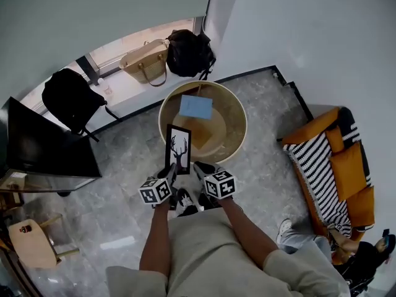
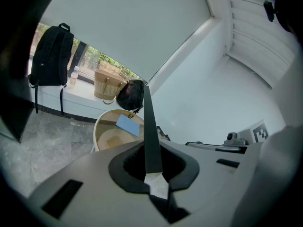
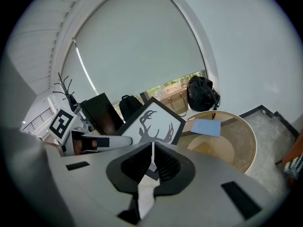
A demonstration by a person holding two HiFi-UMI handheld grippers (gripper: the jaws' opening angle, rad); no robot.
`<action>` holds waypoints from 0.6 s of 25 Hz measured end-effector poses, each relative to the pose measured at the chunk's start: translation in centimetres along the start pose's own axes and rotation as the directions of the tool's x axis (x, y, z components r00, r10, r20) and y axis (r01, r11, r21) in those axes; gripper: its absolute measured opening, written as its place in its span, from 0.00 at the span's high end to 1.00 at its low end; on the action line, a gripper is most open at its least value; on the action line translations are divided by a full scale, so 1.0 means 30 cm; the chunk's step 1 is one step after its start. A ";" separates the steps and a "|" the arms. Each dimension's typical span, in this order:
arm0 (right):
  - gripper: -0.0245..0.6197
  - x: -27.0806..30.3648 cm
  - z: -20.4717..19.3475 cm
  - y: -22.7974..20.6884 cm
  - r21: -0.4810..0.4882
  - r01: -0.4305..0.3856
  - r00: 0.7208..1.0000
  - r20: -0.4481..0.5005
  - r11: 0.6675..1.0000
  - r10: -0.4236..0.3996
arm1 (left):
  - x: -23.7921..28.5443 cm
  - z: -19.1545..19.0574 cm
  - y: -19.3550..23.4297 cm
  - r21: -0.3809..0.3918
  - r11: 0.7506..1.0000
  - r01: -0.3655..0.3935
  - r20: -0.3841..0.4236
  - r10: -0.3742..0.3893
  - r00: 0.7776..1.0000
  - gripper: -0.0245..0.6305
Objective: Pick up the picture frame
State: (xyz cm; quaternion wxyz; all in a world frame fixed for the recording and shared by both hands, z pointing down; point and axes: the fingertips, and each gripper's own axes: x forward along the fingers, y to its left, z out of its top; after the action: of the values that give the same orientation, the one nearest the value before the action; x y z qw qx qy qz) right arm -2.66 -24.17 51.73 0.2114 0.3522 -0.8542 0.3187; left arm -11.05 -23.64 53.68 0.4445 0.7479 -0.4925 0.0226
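- Well off to the left of our left tongs (image 1: pixel 171 173) we saw a dark screen (image 1: pixel 43 144). Beyond it a black backpack (image 1: pixel 71 98) leaned at the window sill (image 1: pixel 127 91).
- The left tongs were clamped on the picture frame (image 1: pixel 178 146), with its thin black edge pinched between the pads.
- The picture frame stood upright between the two tongs, just ahead of their tips. Its antler print faced us, and its lower end was down at the tongs.
- Our right tongs (image 1: pixel 199 168) were drawn together to a thin slit. The frame's lower corner sat right at their tips, and we could not tell whether they touched it.
- Beyond both tongs was the round table (image 1: pixel 234 119), with a blue sheet (image 1: pixel 195 106) lying on its far part.
- Past the table, a tan handbag (image 1: pixel 145 60) and a black bag (image 1: pixel 189 51) rested side by side on the sill.
- Well to the right of the right tongs stood an orange and striped sofa (image 1: pixel 328 166).
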 end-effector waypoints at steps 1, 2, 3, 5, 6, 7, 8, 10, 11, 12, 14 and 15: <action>0.90 -0.002 0.004 0.003 -0.003 -0.003 1.000 0.002 1.000 0.003 | -0.003 -0.003 0.004 0.002 1.000 -0.002 -0.003 0.002 1.000 0.90; 0.90 -0.004 0.004 0.007 -0.008 -0.006 1.000 0.003 1.000 0.006 | -0.007 -0.007 0.009 -0.002 1.000 -0.007 -0.003 0.007 1.000 0.90; 0.90 -0.008 0.002 0.012 -0.013 -0.011 1.000 0.002 1.000 0.011 | -0.014 -0.011 0.014 -0.009 1.000 -0.011 -0.001 0.011 1.000 0.90; 0.90 -0.017 -0.005 0.023 -0.020 -0.023 1.000 0.001 1.000 0.023 | -0.026 -0.019 0.024 -0.023 1.000 -0.017 0.003 0.017 1.000 0.90; 0.90 -0.020 -0.009 0.027 -0.022 -0.029 1.000 0.000 0.999 0.029 | -0.031 -0.021 0.028 -0.027 0.999 -0.018 0.004 0.018 1.000 0.90; 0.90 -0.021 -0.012 0.030 -0.022 -0.034 0.999 -0.001 0.999 0.034 | -0.035 -0.021 0.032 -0.029 0.999 -0.017 0.005 0.018 1.000 0.90; 0.90 -0.020 -0.014 0.030 -0.021 -0.037 0.999 -0.001 0.999 0.037 | -0.039 -0.019 0.036 -0.031 0.999 -0.017 0.007 0.017 1.000 0.90; 0.90 -0.024 -0.013 0.026 -0.009 -0.039 0.999 0.004 0.999 0.039 | -0.046 -0.018 0.038 -0.033 0.999 -0.015 0.010 0.016 1.000 0.90; 0.90 -0.029 -0.012 0.024 -0.001 -0.038 0.999 0.009 0.999 0.038 | -0.049 -0.020 0.037 -0.034 0.999 -0.014 0.011 0.015 1.000 0.90; 0.90 -0.032 -0.008 0.021 0.008 -0.038 0.999 0.015 0.999 0.038 | -0.051 -0.021 0.037 -0.034 0.999 -0.013 0.011 0.014 1.000 0.90; 0.90 -0.034 0.002 0.014 0.022 -0.037 0.999 0.026 0.999 0.037 | -0.049 -0.018 0.037 -0.033 0.999 -0.010 0.013 0.010 1.000 0.90; 0.90 -0.034 0.007 0.011 0.025 -0.037 0.999 0.030 0.999 0.036 | -0.047 -0.016 0.036 -0.033 0.999 -0.008 0.013 0.008 1.000 0.90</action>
State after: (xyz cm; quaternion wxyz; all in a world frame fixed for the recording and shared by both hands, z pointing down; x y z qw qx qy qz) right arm -2.26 -23.65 50.84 0.1885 0.3437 -0.8595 0.3281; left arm -12.41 -22.43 53.99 0.4536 0.7386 -0.4986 0.0112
